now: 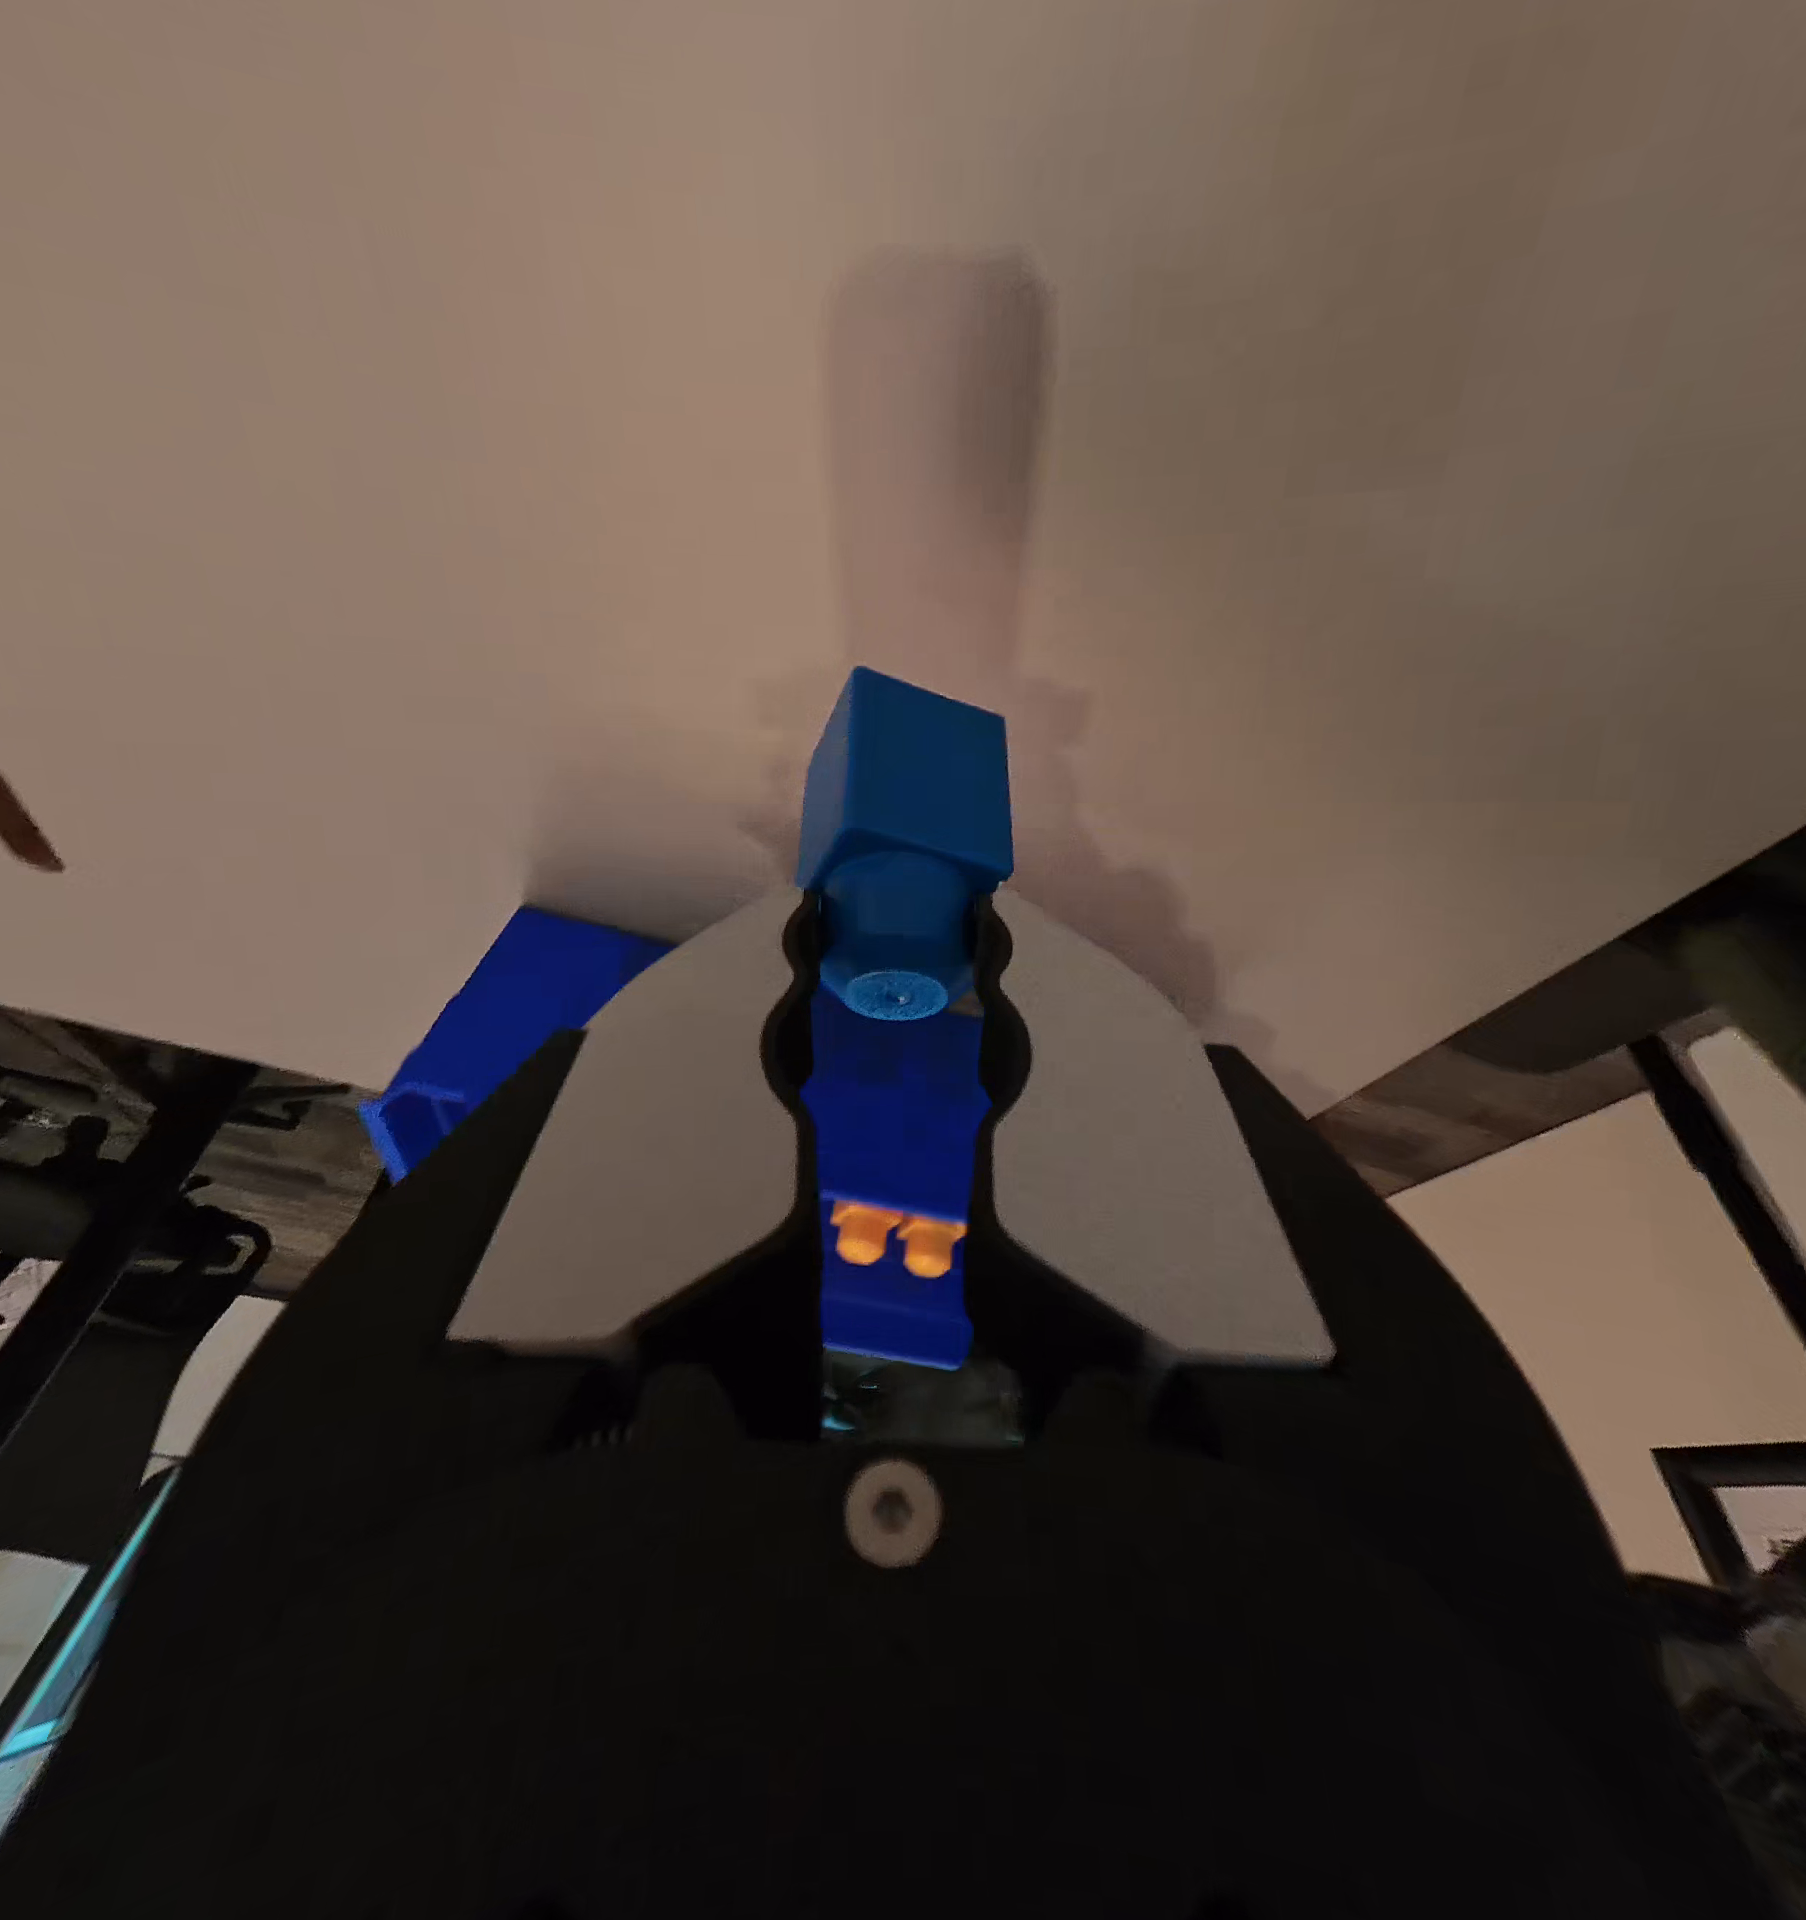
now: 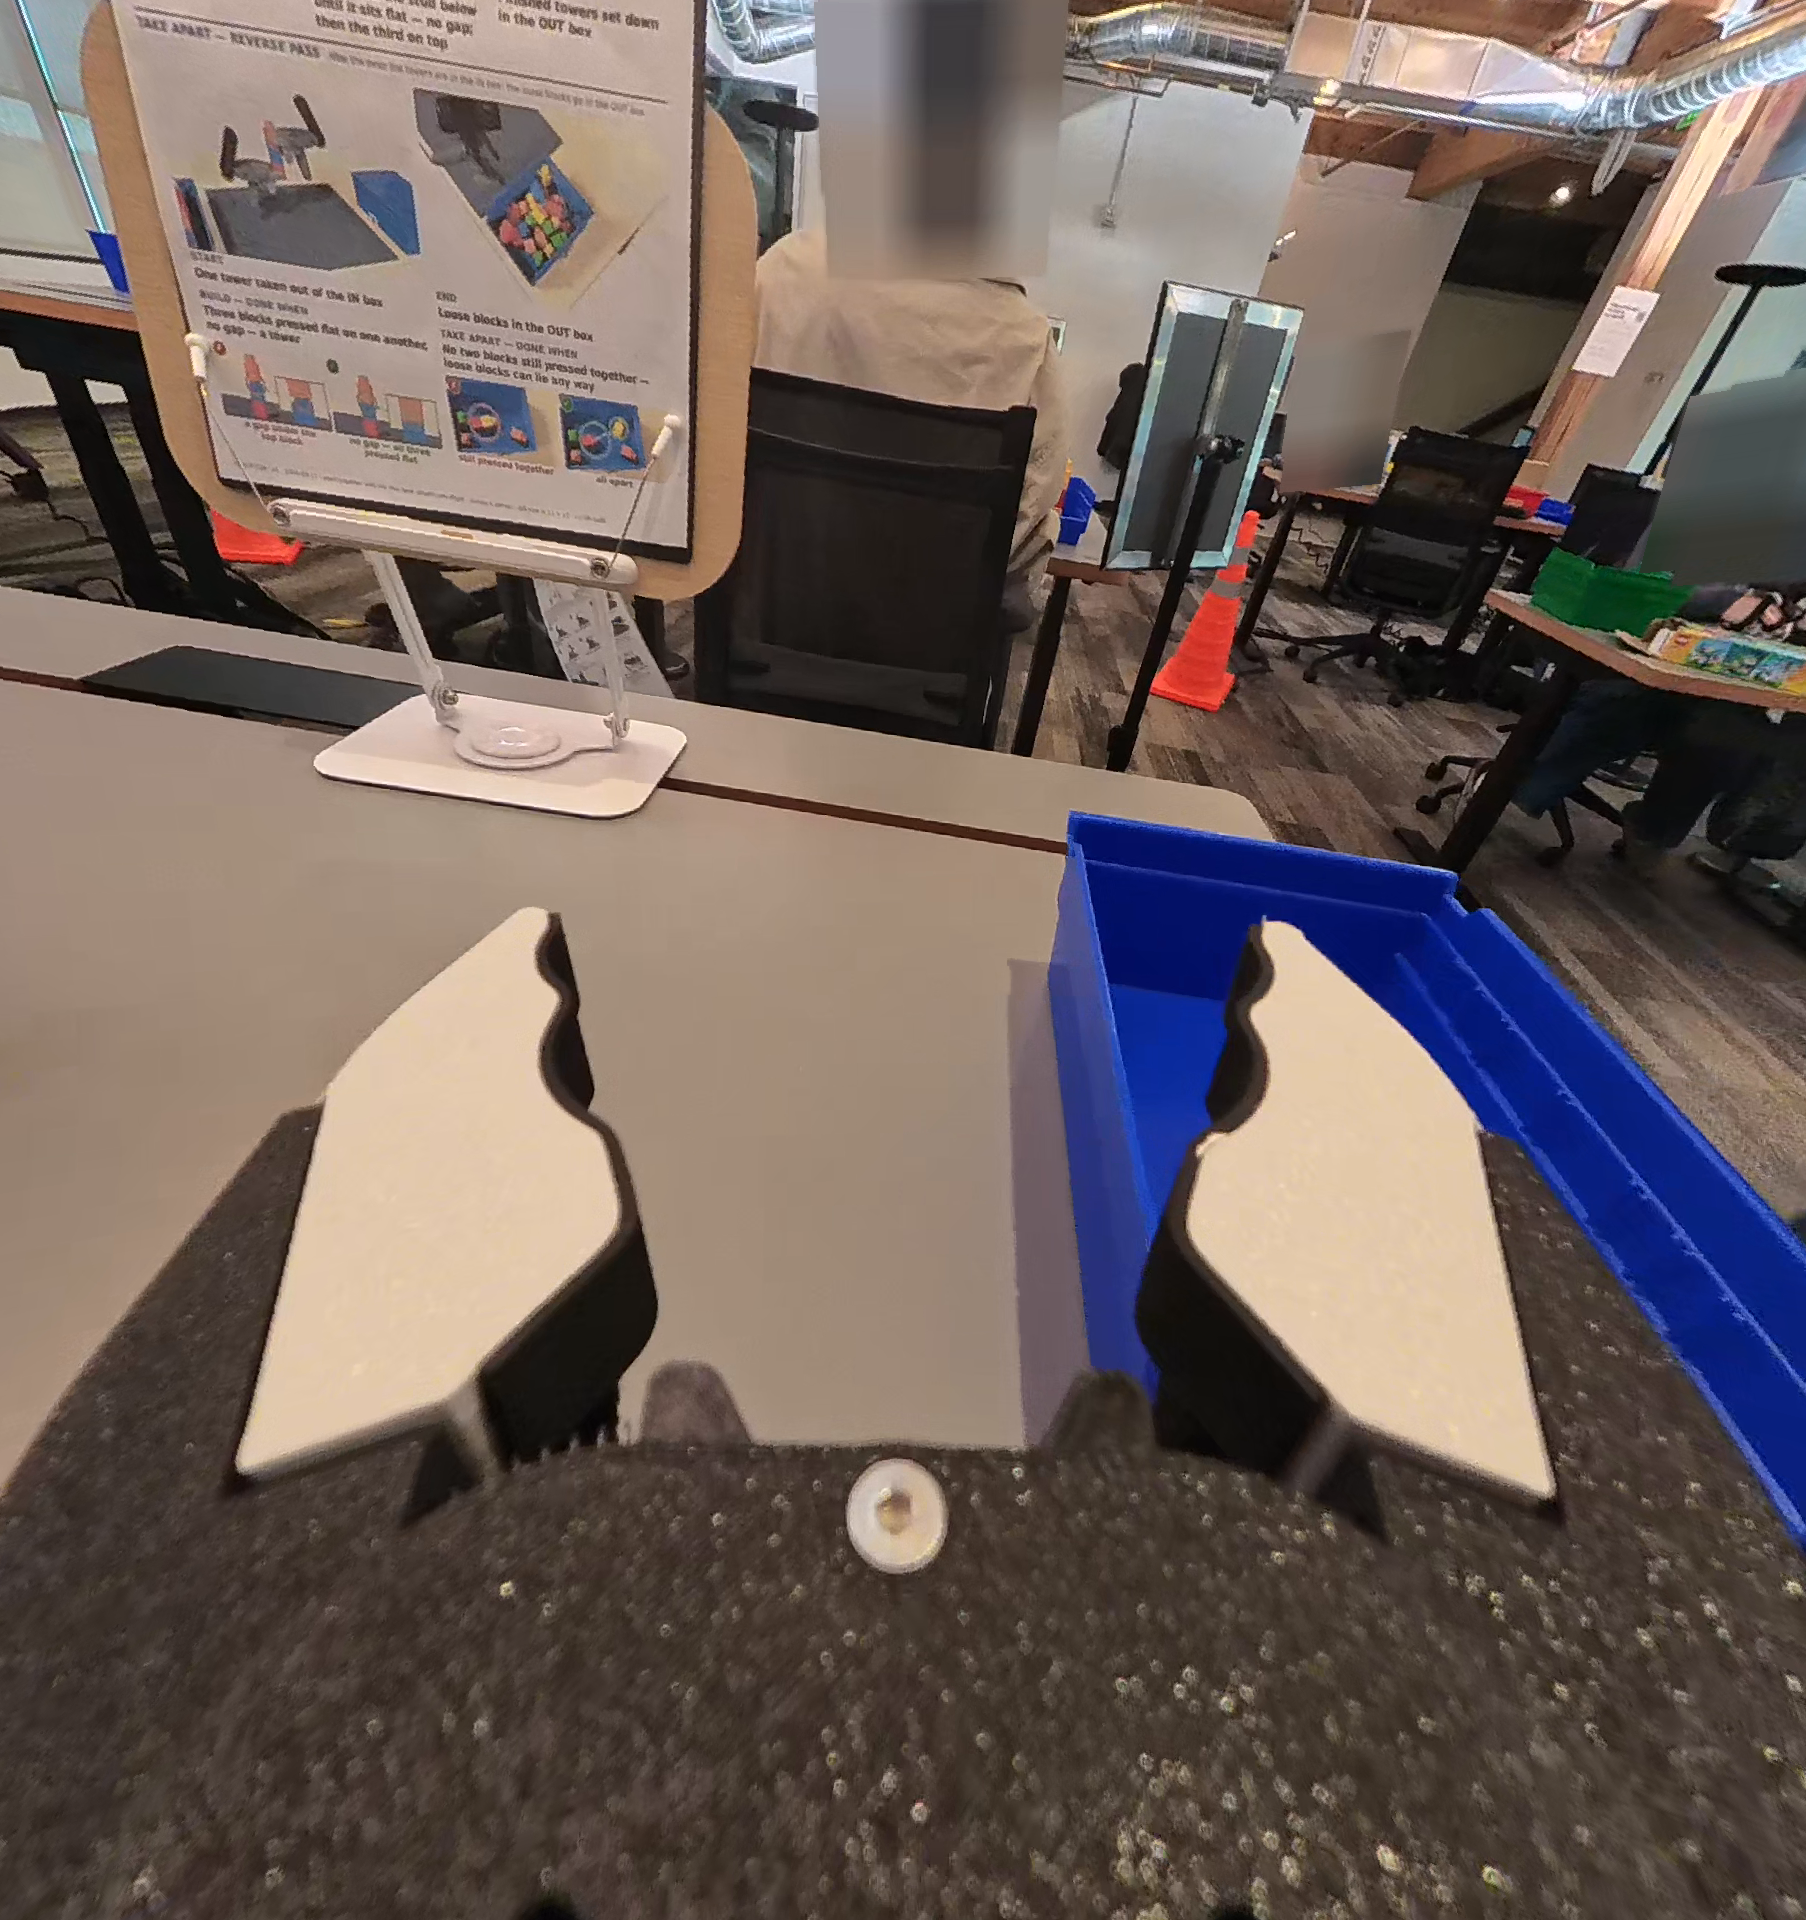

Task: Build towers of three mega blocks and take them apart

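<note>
- While the left claw point(image 1: 897, 940) is clenched on a blue block point(image 1: 904, 790), gripping it by its round stud, we judge the task to be midway: this block is single, joined to nothing we can make out.
- The block hangs over the pale tabletop point(image 1: 359, 468), its boxy body pointing away from us, the stud pinched between the two scalloped black inner edges of the claw.
- Behind it, inside the claw's throat, sits a blue part with two small orange pegs point(image 1: 897, 1242); we take it for gripper hardware, though we cannot tell for sure.
- A blue bin point(image 1: 494, 1029) peeks out at the left of the claw, near the tabletop's edge, mostly hidden.
- The right claw point(image 2: 899, 987) is released and carries nothing, its grey-faced fingers wide apart above the tabletop.
- A second blue bin point(image 2: 1501, 1049) stands at the tabletop's right edge; what we see of its smooth, ribbed plastic inside holds no blocks or towers.
- An instruction sheet on a white stand point(image 2: 504, 758) rests toward the far edge.
- So, as far as we see, stacking or sorting is nearly all left.
</note>
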The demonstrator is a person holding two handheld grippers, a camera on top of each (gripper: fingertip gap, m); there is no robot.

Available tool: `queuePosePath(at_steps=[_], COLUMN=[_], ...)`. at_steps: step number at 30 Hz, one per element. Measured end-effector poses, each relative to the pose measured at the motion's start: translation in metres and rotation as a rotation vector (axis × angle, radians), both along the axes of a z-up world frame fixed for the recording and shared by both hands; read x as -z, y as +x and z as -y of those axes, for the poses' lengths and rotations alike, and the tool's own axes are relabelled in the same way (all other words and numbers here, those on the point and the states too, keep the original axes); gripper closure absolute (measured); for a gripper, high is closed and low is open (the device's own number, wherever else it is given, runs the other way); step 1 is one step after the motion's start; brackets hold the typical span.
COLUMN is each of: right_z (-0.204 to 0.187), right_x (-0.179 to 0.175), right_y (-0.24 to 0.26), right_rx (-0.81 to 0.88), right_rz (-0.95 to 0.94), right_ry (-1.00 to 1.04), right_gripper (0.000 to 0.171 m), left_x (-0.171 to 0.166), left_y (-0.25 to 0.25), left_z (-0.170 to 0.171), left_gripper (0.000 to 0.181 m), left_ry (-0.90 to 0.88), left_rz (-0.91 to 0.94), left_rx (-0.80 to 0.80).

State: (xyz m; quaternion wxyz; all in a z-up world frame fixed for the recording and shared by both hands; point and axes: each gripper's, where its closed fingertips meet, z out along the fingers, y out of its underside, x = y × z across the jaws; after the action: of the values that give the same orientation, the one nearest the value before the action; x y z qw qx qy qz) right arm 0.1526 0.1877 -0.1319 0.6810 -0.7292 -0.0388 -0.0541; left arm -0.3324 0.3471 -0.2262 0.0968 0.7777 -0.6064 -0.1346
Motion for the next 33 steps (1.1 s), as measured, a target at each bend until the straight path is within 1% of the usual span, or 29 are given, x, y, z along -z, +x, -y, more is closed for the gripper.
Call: queuePosePath(at_steps=[7, 14, 26, 33], right_z=[0.003, 0.005, 0.005, 0.005], right_x=[0.0, 0.003, 0.004, 0.004], right_y=[-0.001, -0.001, -0.002, -0.001], right_rx=[-0.001, -0.004, -0.007, -0.006], right_rz=[-0.001, -0.007, -0.005, -0.002], right_ry=[0.002, -0.001, -0.004, -0.006], right_gripper=[0.054, 0.054, 0.055, 0.055], left_x=[0.026, 0.048, 0.072, 0.075], left_y=[0.063, 0.104, 0.12, 0.127], left_z=[0.021, 0.022, 0.02, 0.019], left_gripper=[0.153, 0.154, 0.154, 0.153], left_ry=[-0.057, -0.085, -0.117, -0.113], left_rz=[-0.032, 0.01, 0.011, 0.013], left_rx=[0.041, 0.051, 0.035, 0.03])
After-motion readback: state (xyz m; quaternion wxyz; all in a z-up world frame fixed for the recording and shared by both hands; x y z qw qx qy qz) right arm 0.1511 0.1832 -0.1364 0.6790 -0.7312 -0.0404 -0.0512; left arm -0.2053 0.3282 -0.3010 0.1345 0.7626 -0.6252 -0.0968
